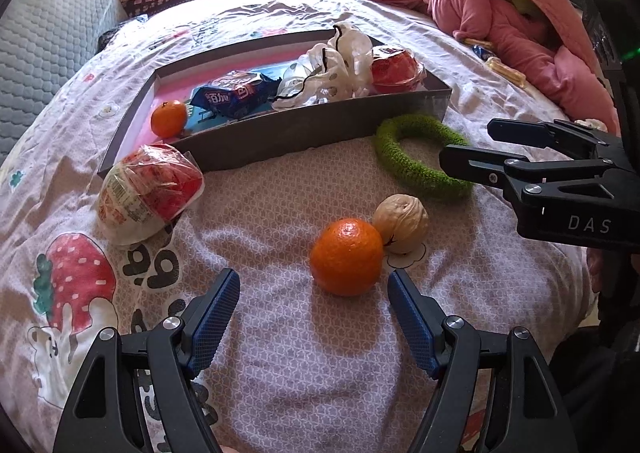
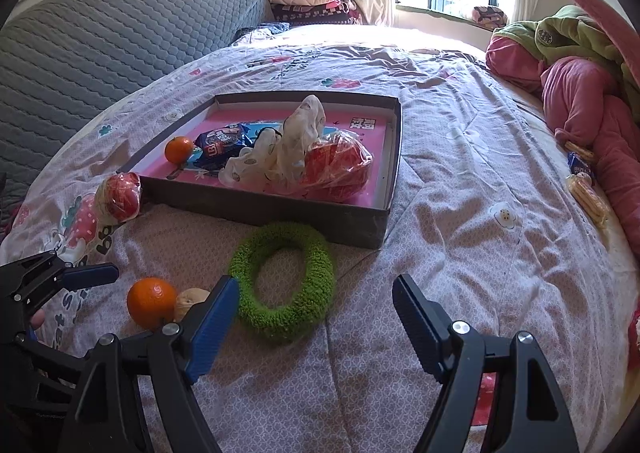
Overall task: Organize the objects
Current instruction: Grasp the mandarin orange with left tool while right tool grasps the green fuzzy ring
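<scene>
- Already placed in the box [image 2: 360,227], frame centre: a small orange [image 2: 179,149], snack packet [image 2: 221,144], bag [image 2: 280,149], red pack [image 2: 338,169].
- Left on the bed [image 2: 460,181] — orange [image 1: 346,256], walnut [image 1: 401,223], green ring [image 2: 285,281], wrapped bowl [image 1: 150,199].
- Left hand-held gripper [image 1: 314,317] and right hand-held gripper [image 2: 316,319] — jaws spread, nothing held.

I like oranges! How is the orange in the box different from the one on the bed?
The orange in the box sits inside the grey box, far from the grippers; the orange on the bed lies outside it, just ahead of the open left gripper. The bed one touches a walnut; the boxed one touches no walnut. Both are round and orange.
</scene>
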Available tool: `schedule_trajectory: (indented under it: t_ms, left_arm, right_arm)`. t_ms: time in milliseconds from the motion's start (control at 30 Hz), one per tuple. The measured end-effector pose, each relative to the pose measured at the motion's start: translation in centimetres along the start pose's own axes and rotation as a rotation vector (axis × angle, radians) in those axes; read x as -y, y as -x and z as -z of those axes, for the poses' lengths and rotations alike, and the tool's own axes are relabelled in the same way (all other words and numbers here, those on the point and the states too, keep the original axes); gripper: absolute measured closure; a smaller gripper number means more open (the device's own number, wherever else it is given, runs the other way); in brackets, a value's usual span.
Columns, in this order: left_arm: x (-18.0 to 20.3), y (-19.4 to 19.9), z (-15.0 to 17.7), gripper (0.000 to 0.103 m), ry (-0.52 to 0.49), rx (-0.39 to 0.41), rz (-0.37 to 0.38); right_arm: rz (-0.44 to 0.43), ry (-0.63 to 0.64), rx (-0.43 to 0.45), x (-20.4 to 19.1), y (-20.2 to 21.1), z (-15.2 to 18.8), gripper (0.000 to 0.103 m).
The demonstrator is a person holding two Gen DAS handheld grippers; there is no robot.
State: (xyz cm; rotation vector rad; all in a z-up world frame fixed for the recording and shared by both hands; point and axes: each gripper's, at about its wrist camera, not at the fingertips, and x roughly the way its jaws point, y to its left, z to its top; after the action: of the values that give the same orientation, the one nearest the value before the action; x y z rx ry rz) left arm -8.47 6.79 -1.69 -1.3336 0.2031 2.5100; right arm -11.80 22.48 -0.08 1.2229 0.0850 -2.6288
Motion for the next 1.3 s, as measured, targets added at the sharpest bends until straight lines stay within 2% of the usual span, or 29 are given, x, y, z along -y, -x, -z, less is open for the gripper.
schedule_trajectory:
  t_ms: [233,433,600,833,967,1300]
  left_arm:
    - [-0.4,-0.4,-0.4,0.026,0.017,-0.001,-0.003]
    - [-0.9,-1.0,-0.8,0.026,0.048,-0.025,0.023]
    - [-0.6,-1.3,-0.9,0.025,0.035,-0.028,0.005]
    - [-0.4,-1.5,-1.2,0.025,0.03,-0.02,-0.008]
    - [-0.5,-1.5,-1.4,0.025,0.035,-0.021,-0.01]
    - [-0.3,-1.8,-1.8,0.023,0.025,-0.013,-0.031]
  right_arm:
    - [-0.003,-0.036,-0.022,0.4,-0.8,-0.1,0.025]
    - [0.008,-0.05,-0.037,0.4,-1.7,-0.4,0.04]
    - [0.013,-0.042,-0.06,-0.1,-2.5,-0.4,0.047]
    - [0.013,-0.07,-0.071,0.0,-3.6,-0.7,0.063]
    - [0.027,-0.059,-0.066,-0.4,-3.9,-0.9,0.066]
    - [0.062,0.012,-0.079,-1.4,-4.7,-0.8,0.067]
